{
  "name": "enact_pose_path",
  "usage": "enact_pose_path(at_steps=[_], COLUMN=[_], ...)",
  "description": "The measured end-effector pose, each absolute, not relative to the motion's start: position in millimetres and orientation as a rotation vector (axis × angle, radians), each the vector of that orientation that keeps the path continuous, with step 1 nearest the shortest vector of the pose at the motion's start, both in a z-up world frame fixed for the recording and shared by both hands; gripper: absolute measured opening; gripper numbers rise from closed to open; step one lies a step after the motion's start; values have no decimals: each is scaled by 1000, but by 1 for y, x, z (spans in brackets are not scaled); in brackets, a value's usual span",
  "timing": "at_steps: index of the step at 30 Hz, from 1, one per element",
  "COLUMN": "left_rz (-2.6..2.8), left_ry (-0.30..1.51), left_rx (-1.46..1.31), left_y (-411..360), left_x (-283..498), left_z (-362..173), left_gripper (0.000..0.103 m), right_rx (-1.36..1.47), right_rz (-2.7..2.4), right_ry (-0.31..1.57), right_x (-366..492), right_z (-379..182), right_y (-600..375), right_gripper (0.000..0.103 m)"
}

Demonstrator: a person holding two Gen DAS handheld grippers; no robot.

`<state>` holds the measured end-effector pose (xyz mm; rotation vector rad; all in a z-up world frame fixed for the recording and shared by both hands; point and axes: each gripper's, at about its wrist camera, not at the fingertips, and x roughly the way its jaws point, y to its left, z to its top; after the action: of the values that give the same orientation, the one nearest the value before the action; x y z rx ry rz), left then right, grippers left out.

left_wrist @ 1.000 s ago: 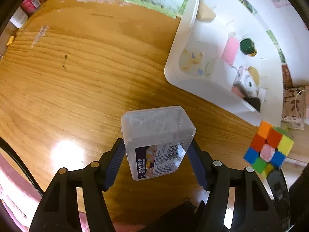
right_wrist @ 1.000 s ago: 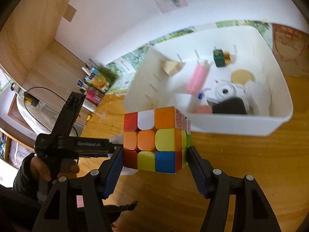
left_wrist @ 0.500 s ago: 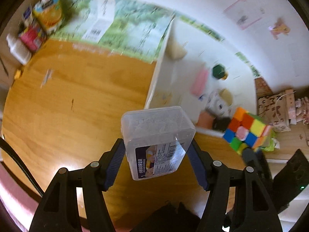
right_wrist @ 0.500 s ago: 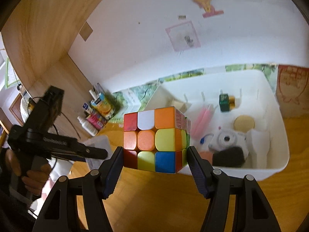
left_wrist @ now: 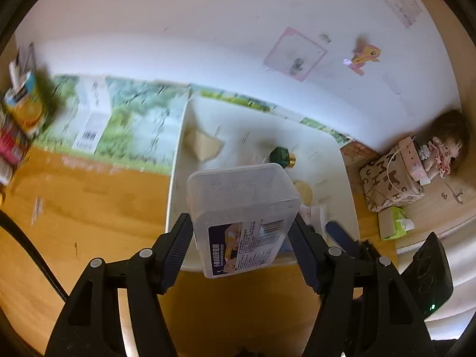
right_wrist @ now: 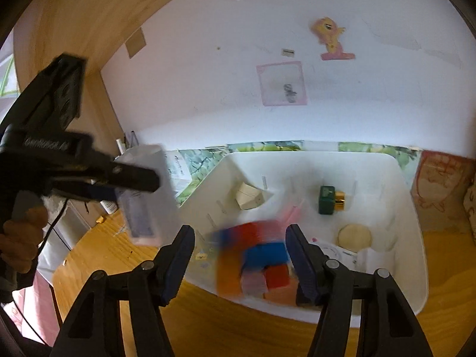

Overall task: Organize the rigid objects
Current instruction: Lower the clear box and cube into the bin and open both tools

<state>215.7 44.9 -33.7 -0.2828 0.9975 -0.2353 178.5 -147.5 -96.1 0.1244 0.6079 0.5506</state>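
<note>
My left gripper (left_wrist: 241,238) is shut on a clear plastic box (left_wrist: 242,217) with a printed label and holds it above the near rim of the white bin (left_wrist: 175,178). The box and left gripper also show in the right wrist view (right_wrist: 142,193) at the left. My right gripper (right_wrist: 241,255) is open over the white bin (right_wrist: 416,238). The colourful puzzle cube (right_wrist: 253,261) is a blur between and below its fingers, loose and dropping into the bin.
In the bin lie a green bottle with gold cap (right_wrist: 330,203), a beige wedge (right_wrist: 248,199), a round beige disc (right_wrist: 354,236) and white items. A patterned pouch (left_wrist: 389,178) and doll (left_wrist: 443,148) lie at the right; cartons (left_wrist: 23,110) stand at the left.
My right gripper has opened and let go of the cube, which falls blurred into the bin. Both grippers have moved forward over the bin; the left still holds the box.
</note>
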Motion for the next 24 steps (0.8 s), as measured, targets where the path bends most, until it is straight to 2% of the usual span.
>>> enact_pose_path(at_steps=[8,14,16,18,19,24], left_rz=[-231,-258,-269,-273,-275,-295], left_ry=[931,922,911,872,853,787], left_rx=[-219,-202,-215,-226,-227,-233], left_y=[29,25,26,29,29,35], left_x=[234,227,223,215,211,186], left_z=[-39,-35,-32,-23,-19,0], left_gripper=[69,70,74,84,85,87], right_rx=[129,157,154,145,143,136], right_rz=[551,498,488,475,471,439], right_ry=[634,640,634,626,623,604], right_x=[182,174,168,160,156,132], right_z=[-101,-92,-86,-78,-75,-56], right_y=[-143,-154,-155,-155,-155,-155], right_gripper=[65,77,77,79,81,82])
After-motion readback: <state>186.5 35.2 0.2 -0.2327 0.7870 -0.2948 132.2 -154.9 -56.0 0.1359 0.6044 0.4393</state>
